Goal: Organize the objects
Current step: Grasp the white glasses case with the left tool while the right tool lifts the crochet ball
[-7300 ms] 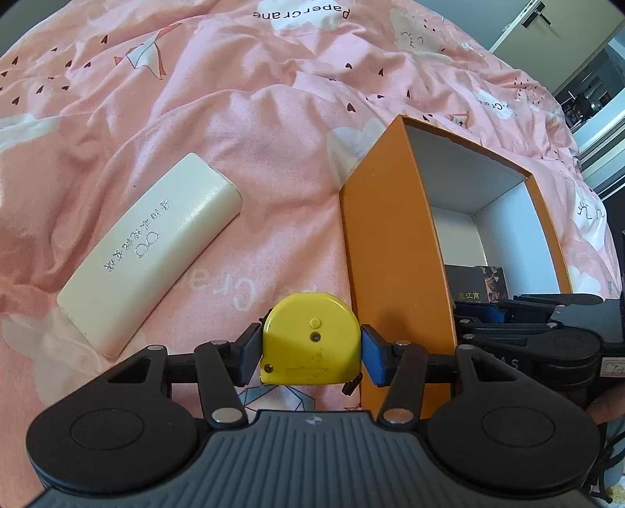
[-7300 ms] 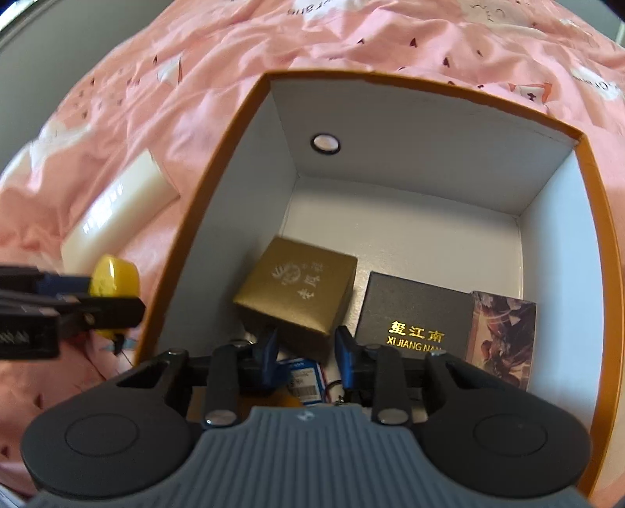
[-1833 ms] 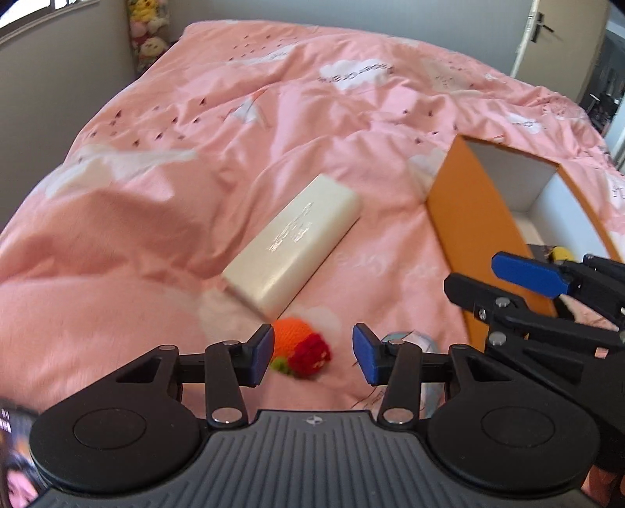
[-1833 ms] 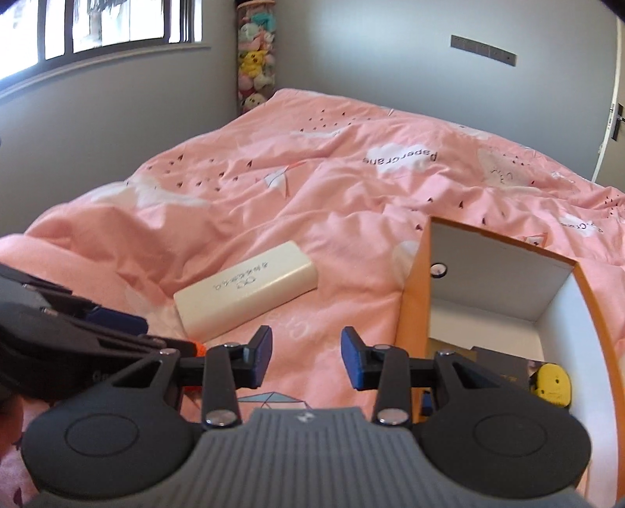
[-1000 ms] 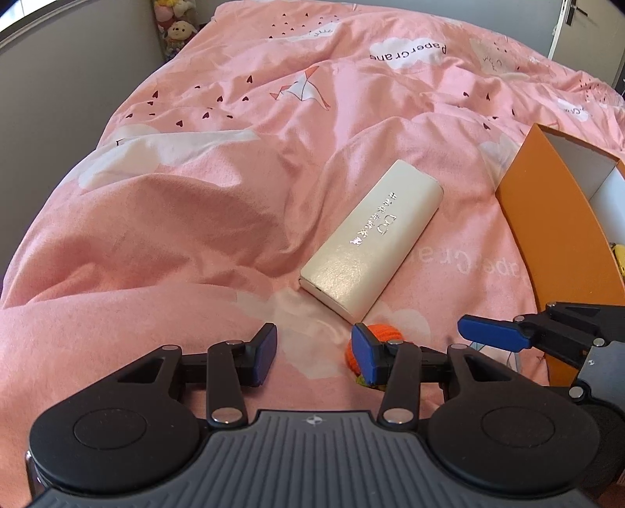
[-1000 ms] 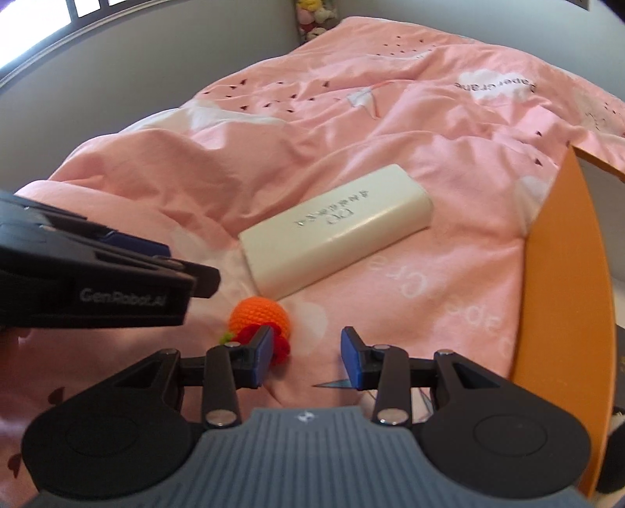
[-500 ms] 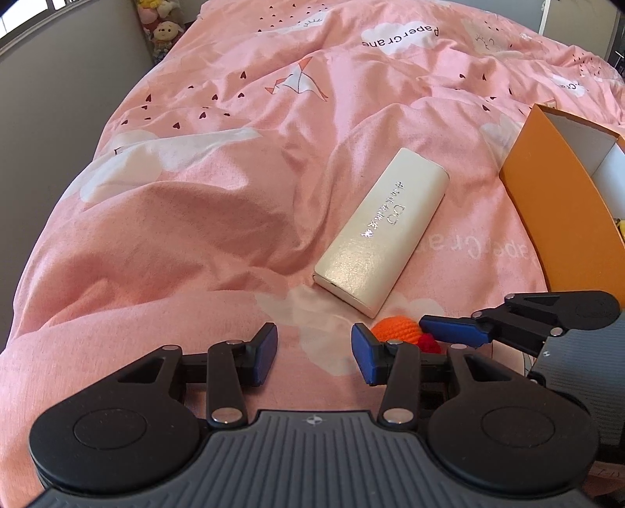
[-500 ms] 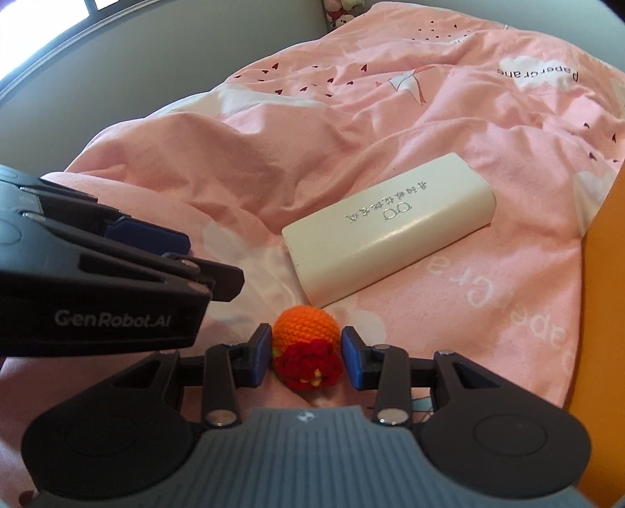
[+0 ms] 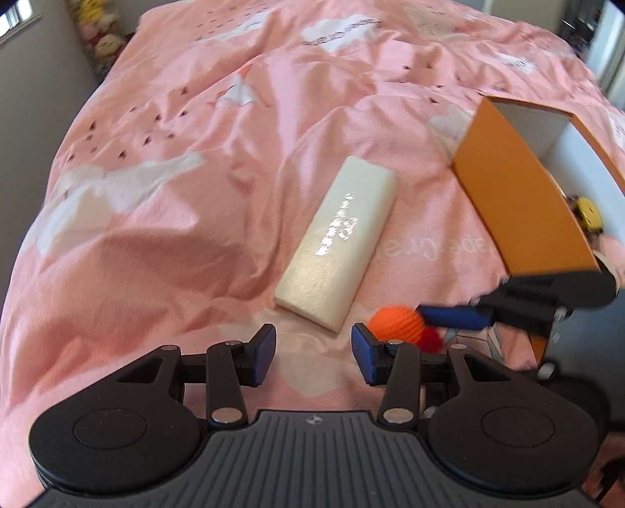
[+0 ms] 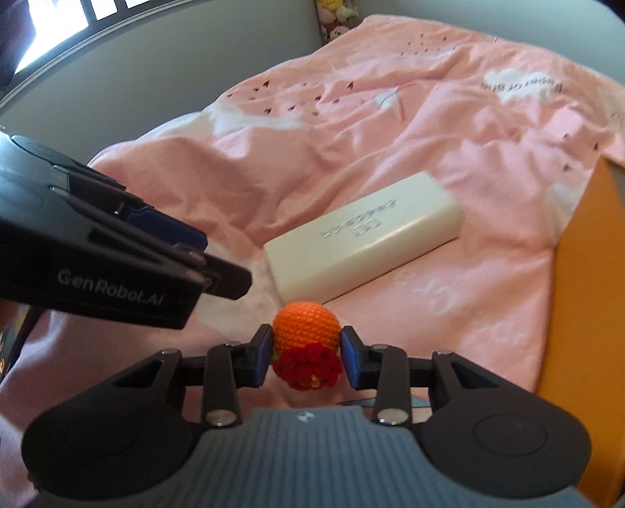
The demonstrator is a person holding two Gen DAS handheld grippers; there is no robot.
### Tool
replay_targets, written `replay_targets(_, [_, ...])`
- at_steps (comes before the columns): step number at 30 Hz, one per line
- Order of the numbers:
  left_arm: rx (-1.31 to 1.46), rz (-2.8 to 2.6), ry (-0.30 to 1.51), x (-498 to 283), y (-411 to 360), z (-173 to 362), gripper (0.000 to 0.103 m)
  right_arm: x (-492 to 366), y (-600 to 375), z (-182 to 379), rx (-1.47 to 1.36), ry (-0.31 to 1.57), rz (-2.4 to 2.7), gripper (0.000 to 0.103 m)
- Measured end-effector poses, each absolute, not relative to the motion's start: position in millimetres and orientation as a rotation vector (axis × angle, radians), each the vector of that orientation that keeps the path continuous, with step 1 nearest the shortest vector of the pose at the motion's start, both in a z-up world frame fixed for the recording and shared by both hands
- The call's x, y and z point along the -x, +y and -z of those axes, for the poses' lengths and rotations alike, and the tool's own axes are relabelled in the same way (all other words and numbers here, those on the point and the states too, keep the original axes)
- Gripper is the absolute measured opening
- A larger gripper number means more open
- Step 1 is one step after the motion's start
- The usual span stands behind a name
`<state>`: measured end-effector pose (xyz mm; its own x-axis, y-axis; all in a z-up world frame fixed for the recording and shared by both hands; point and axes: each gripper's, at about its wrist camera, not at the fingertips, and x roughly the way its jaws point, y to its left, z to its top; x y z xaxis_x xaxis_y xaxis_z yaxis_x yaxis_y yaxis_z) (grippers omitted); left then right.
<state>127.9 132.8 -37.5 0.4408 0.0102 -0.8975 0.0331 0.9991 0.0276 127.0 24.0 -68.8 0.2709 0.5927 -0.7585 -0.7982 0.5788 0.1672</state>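
A bed (image 9: 164, 219) covered by a wrinkled pink quilt with white cloud prints fills the room between grey walls; plush toys (image 10: 336, 11) are piled past its far corner. The orange crocheted ball (image 10: 305, 326) is clamped between the closing pads of the right gripper (image 10: 306, 361), near the bed's near edge. A cream case (image 9: 338, 242) lies just beyond. The left gripper (image 9: 312, 353) is held apart, empty. An orange box (image 9: 519, 203) stands toward the right edge.
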Motion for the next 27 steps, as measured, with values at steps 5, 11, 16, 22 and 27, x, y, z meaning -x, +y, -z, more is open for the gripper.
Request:
replay_targets(5, [-0.127,0.149,1.093,-143,118,27,0.061,-140,3,38,0.333,0.793,-0.905,0.039])
replay_targets(11, [-0.276,0.225,1.067,-174,107,29,0.068,-166,-25,3,0.329,0.734,-0.858,0.039])
replay_targets(16, [-0.362,0.28,1.09,-203,101,50,0.075,-187,-47,-17,0.346,0.701,-0.796,0.039])
replay_targets(22, [-0.391,0.287,1.148,-230,100,79,0.077,-206,-75,-29,0.382,0.655,-0.665,0.039])
replay_targets(27, [-0.395,0.277,1.198,-244,96,92,0.077,-222,-103,-21,0.367,0.686,-0.586,0.039])
